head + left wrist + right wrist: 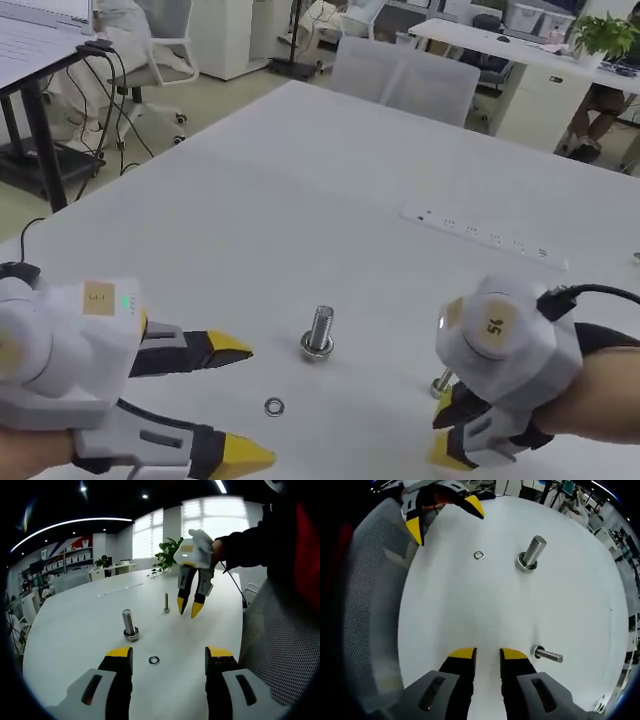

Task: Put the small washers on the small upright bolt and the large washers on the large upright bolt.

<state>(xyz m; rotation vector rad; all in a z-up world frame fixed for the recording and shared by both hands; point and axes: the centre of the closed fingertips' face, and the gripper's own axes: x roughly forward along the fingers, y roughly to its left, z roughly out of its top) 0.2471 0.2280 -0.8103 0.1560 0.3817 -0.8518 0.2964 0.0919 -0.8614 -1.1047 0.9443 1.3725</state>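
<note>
The large upright bolt [318, 333] [129, 624] [532, 552] stands mid-table with a washer round its base. A small loose washer [274, 406] [154, 660] [479, 555] lies flat on the table, just ahead of my left gripper [240, 400] [169, 655] [443, 517], which is wide open and empty. The small upright bolt [441, 383] [166, 603] [547, 655] stands right beside my right gripper [445, 428] [189, 607] [488, 654]. Its jaws stand a narrow gap apart, pointing down at the table with nothing between them.
A white power strip [485, 235] lies on the white table [300, 200] farther back. A grey mesh chair [280, 645] [370, 605] stands at the table's near edge. Other chairs and desks stand beyond the far edge.
</note>
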